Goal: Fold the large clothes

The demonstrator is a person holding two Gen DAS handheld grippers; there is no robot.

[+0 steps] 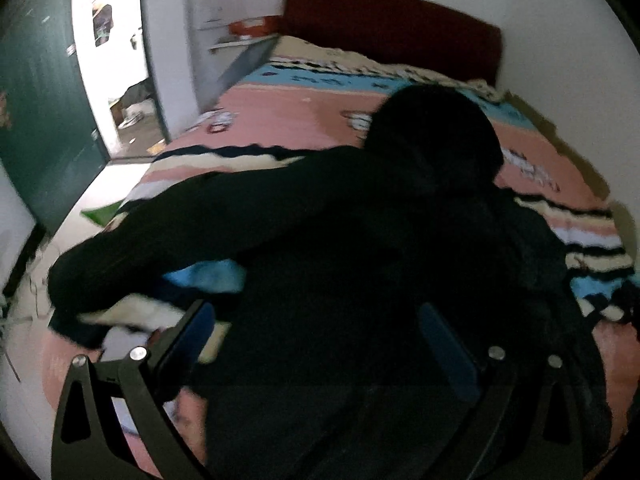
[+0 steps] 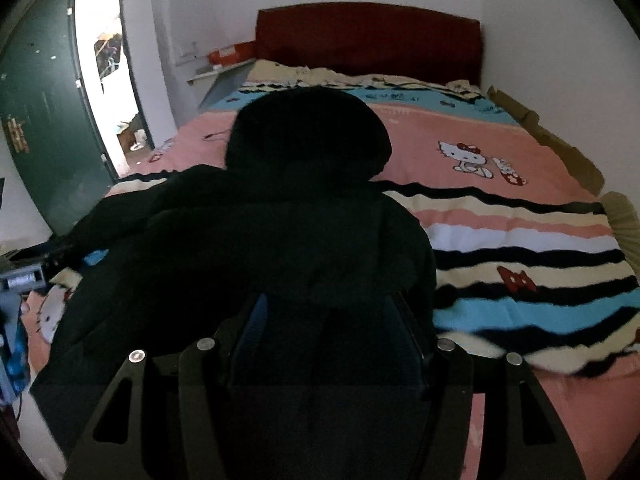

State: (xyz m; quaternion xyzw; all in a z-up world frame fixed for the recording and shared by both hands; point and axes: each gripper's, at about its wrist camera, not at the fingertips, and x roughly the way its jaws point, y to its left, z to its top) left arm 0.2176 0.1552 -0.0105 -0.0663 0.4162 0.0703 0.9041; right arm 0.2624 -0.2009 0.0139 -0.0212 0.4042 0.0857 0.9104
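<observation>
The black hooded garment (image 2: pixel 248 232) lies spread on the bed (image 2: pixel 520 208), hood toward the red headboard (image 2: pixel 368 44). The right hand-held gripper (image 2: pixel 328 332) points downward at the garment's near hem, jaws partly spread with dark fabric between them; whether the pads pinch it cannot be told. The left hand-held gripper (image 1: pixel 320 328) also angles down, jaws spread wide over the fabric. The left view alone shows one sleeve (image 1: pixel 160 232) stretched toward the bed edge; the right view alone shows the cartoon-cat print (image 2: pixel 464 156) on the blanket.
</observation>
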